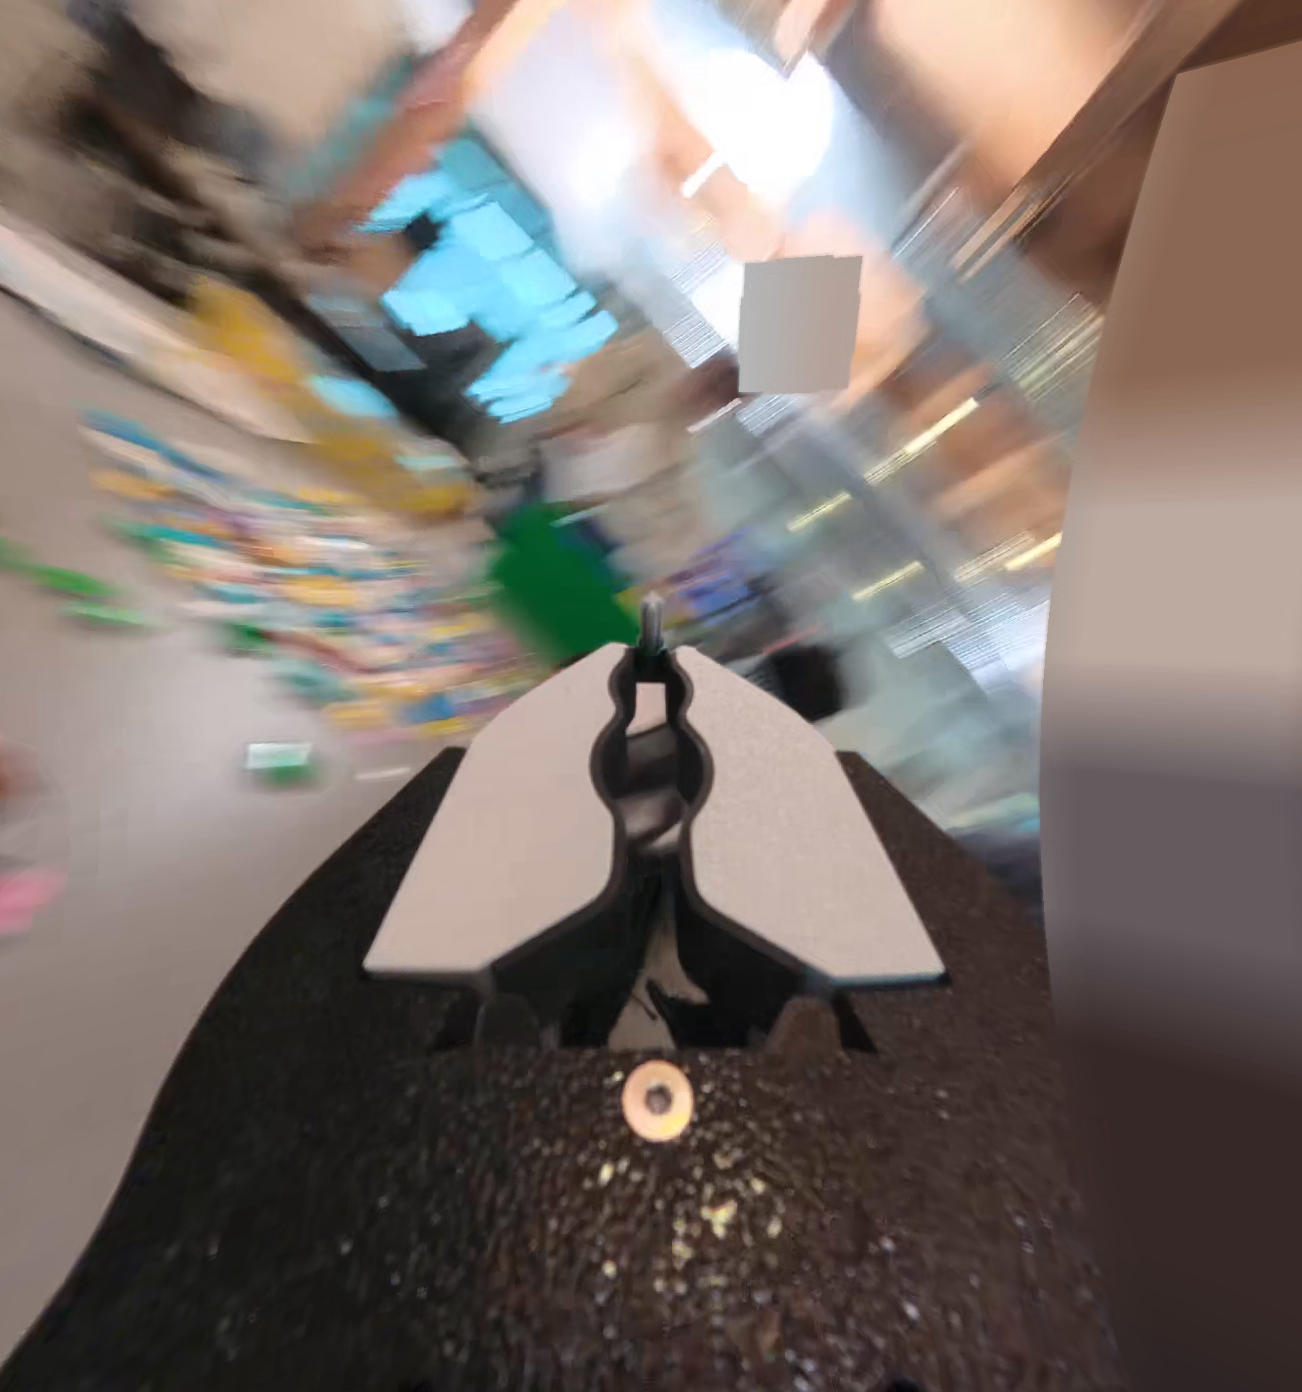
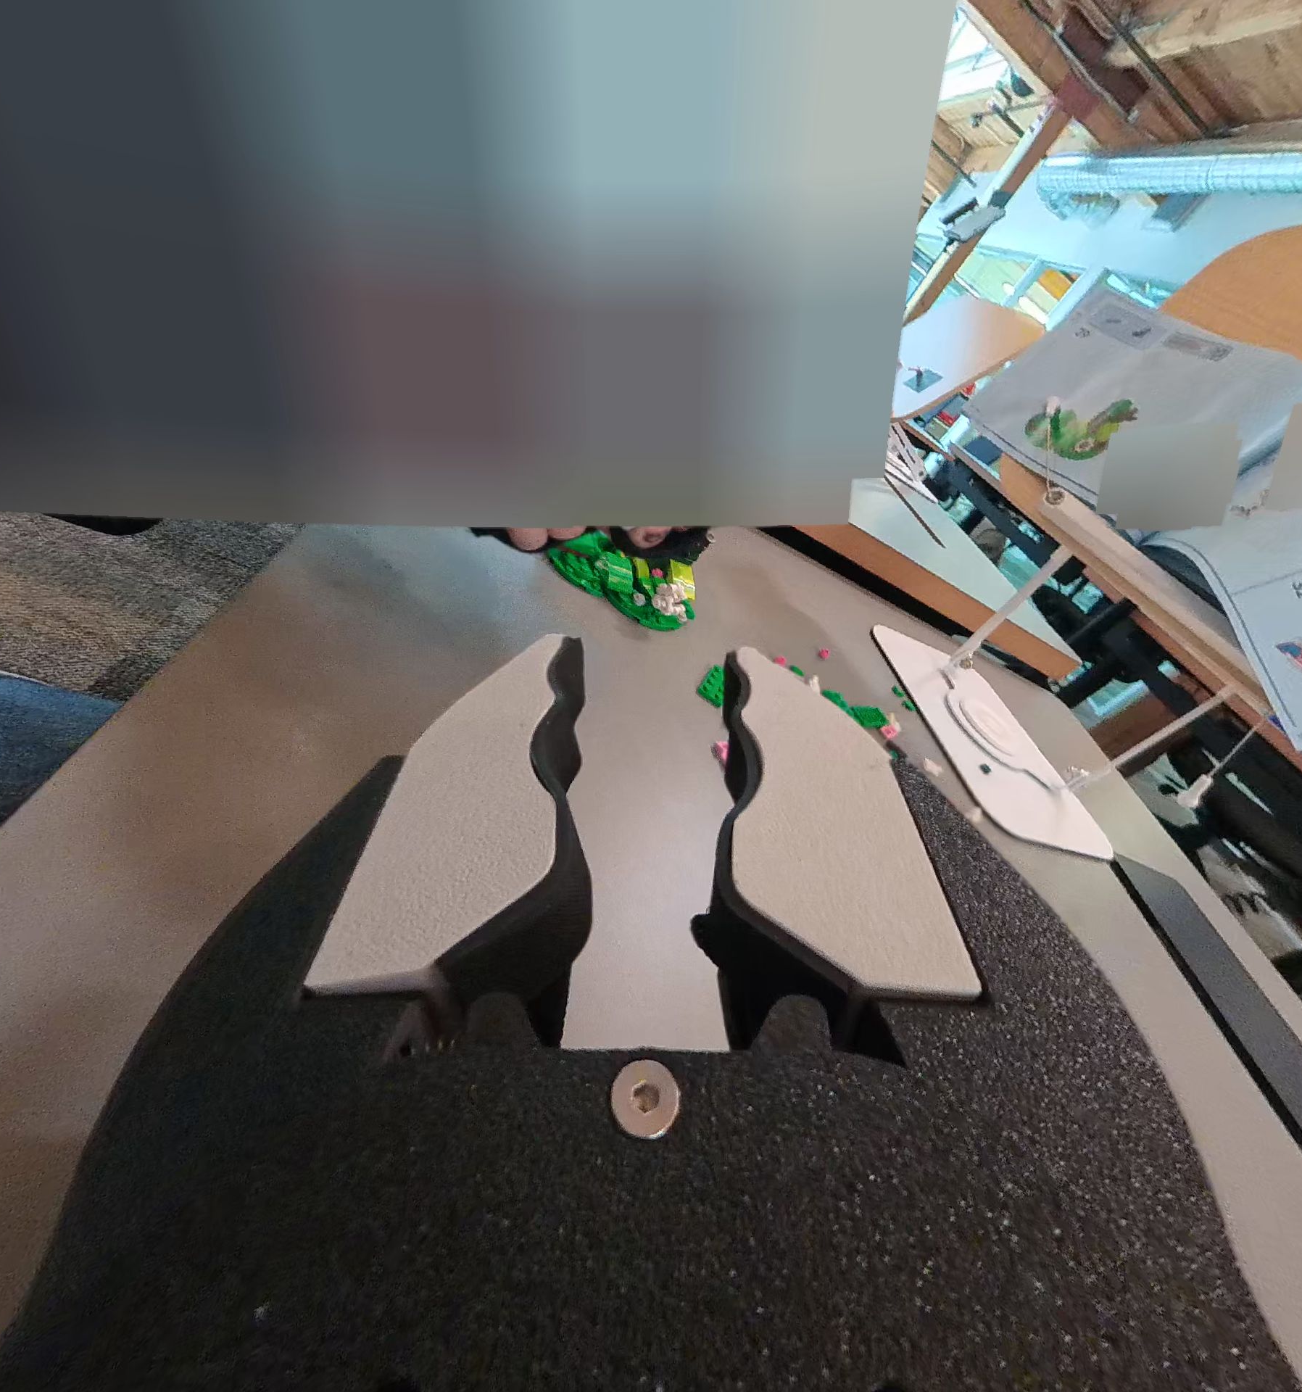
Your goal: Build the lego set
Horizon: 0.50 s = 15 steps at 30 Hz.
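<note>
Pinching a small grey pin upright in closed left tongs; leaving right tongs gaping, empty; green lego build lying straight ahead on counter.

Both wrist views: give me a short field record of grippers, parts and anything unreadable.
left gripper: shut on a small grey pin
right gripper: open, empty, above the table
green build: on the table ahead of the right gripper, a hand on it
loose pieces: green and pink, scattered beside the right gripper's finger
booklet: propped open on a white stand
unreadable: left wrist view background, motion blur
</note>
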Available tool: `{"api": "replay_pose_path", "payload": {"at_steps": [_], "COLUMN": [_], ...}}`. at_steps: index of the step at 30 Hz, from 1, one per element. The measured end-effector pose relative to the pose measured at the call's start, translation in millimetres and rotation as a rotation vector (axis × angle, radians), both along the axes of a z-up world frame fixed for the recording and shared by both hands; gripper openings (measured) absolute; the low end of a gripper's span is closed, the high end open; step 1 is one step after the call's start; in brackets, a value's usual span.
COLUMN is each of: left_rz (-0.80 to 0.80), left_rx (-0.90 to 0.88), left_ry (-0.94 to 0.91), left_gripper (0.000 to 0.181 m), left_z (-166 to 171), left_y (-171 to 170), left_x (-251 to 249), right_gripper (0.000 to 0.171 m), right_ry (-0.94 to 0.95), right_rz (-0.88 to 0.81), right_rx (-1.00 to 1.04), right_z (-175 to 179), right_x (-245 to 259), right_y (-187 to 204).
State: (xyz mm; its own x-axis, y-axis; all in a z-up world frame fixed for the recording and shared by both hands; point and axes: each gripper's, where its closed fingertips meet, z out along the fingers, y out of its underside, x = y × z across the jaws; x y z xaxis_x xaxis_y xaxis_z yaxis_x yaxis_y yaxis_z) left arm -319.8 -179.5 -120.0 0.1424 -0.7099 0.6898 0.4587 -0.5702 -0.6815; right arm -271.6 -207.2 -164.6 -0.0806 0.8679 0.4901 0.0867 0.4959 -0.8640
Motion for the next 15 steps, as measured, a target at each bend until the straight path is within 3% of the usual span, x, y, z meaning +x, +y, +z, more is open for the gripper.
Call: {"api": "replay_pose_path", "payload": {"at_steps": [6,12,15], "left_rz": [0.291,0.196,0.162], "left_rx": [0.313,0.403,0.485], "left_ry": [0.728,1.033,1.168], "left_gripper": [0.007,0.007,0.007], "left_z": [-37,-78,-89], "left_y": [14,13,10], "left_x": [-10,14,24], "right_gripper": [0.031,0.015,0.016], "right_ry": [-0.049,-0.077,-0.118], "right_rz": [-0.044,-0.106,-0.123], "right_rx": [-0.098,-0.191,-0.244], "right_z": [-7,-9,-13], "right_x": [-2,-14,-22], "right_y": [10,19,21]}}
